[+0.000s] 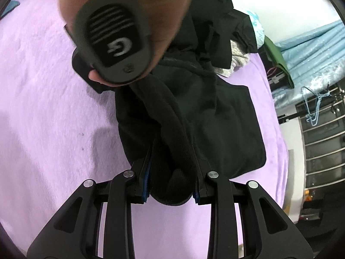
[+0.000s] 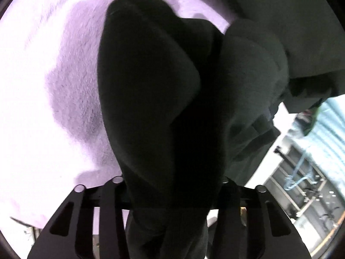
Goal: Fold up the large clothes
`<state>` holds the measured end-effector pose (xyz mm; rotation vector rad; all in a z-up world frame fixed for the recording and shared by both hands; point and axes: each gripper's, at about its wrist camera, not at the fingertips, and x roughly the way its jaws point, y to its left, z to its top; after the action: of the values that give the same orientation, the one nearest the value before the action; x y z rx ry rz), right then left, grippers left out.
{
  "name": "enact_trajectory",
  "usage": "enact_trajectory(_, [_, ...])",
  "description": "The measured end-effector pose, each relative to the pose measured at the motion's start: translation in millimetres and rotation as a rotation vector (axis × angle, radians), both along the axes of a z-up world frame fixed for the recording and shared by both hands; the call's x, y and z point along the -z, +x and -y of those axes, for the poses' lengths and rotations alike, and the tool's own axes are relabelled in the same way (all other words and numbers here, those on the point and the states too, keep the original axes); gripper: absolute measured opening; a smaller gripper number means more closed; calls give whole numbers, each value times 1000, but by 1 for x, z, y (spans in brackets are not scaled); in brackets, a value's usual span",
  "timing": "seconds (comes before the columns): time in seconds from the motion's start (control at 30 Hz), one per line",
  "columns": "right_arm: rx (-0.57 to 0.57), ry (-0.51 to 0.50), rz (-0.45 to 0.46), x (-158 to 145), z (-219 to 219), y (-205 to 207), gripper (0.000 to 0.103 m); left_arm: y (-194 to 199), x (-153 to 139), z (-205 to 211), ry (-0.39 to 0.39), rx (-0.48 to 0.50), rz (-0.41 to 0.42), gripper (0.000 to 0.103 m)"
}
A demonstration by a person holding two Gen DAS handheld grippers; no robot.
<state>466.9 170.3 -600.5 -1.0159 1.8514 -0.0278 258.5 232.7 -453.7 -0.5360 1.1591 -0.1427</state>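
Black garment (image 1: 215,116) on purple blanket (image 1: 54,108); right hand-held gripper (image 1: 112,47) blocks view

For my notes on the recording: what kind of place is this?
Probably a bedroom at home. A black garment lies on a purple plush blanket that looks like bedding, other clothes are piled behind it, and a blue hanger hangs nearby.

bed (image 1: 43,86): lilac fleece cover | on it: black garment (image 1: 226,125), grey cloth (image 1: 239,60)
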Motion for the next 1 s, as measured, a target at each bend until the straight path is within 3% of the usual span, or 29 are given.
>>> enact_trajectory(0.23, [62, 179, -13, -45, 39, 18, 29, 0, -14, 2, 37, -49, -31, 31])
enact_trajectory(0.43, [87, 299, 1, -73, 104, 11, 28, -16, -31, 4, 73, -83, -26, 48])
enact_trajectory(0.6, [87, 391, 17, -95, 155, 13, 28, -41, -50, 5, 41, -79, 19, 59])
enact_trajectory(0.77, [117, 470, 26, -119, 174, 8, 28, -71, -62, 0, -53, -114, 45, 59])
enact_trajectory(0.83, [141, 506, 28, -120, 213, 21, 28, -79, -64, -6, -89, -151, 47, 59])
enact_trajectory(0.93, [146, 535, 21, -130, 236, 22, 28, -81, -67, -14, -90, -217, 64, 59])
enact_trajectory(1.0, [138, 540, 18, -139, 243, 22, 28, -75, -65, -18, -36, -238, 63, 59])
